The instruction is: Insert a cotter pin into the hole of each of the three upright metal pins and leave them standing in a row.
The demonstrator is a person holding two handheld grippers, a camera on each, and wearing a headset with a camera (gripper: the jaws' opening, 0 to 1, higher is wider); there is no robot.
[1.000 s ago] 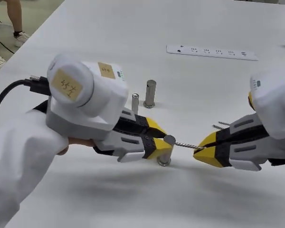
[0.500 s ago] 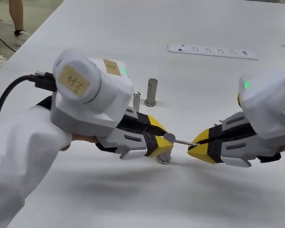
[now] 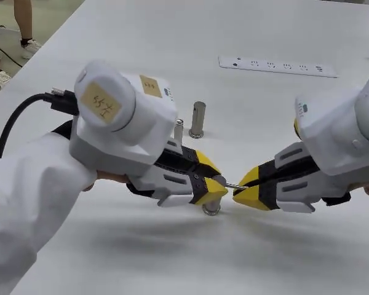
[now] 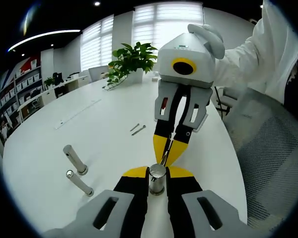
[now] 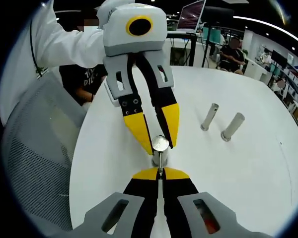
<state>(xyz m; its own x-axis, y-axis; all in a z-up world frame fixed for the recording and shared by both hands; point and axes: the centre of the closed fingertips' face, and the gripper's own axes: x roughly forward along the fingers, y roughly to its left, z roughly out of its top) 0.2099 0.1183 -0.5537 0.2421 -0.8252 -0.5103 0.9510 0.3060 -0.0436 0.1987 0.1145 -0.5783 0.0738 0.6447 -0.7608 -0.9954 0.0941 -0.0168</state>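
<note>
Middle of the frame: the left gripper (image 3: pixel 210 186) clamps a shiny round metal pin (image 3: pixel 211 208); the right gripper (image 3: pixel 246 187) pinches a thin cotter pin (image 3: pixel 235 185).

readable text: none | tan stickers (image 3: pixel 100 102) on left tool (image 3: pixel 213 185) | handwriting illegible

The broad white table (image 3: pixel 111 49) carried a long white power strip (image 3: pixel 278 66) near its far edge. A taller grey metal pin (image 3: pixel 197 120) and a shorter grey metal pin (image 3: pixel 178 130) stood upright just beside each other, with a third grey metal pin (image 3: pixel 211 209) nearer. Two thin loose cotter pins (image 4: pixel 137 129) lay side by side.
</note>
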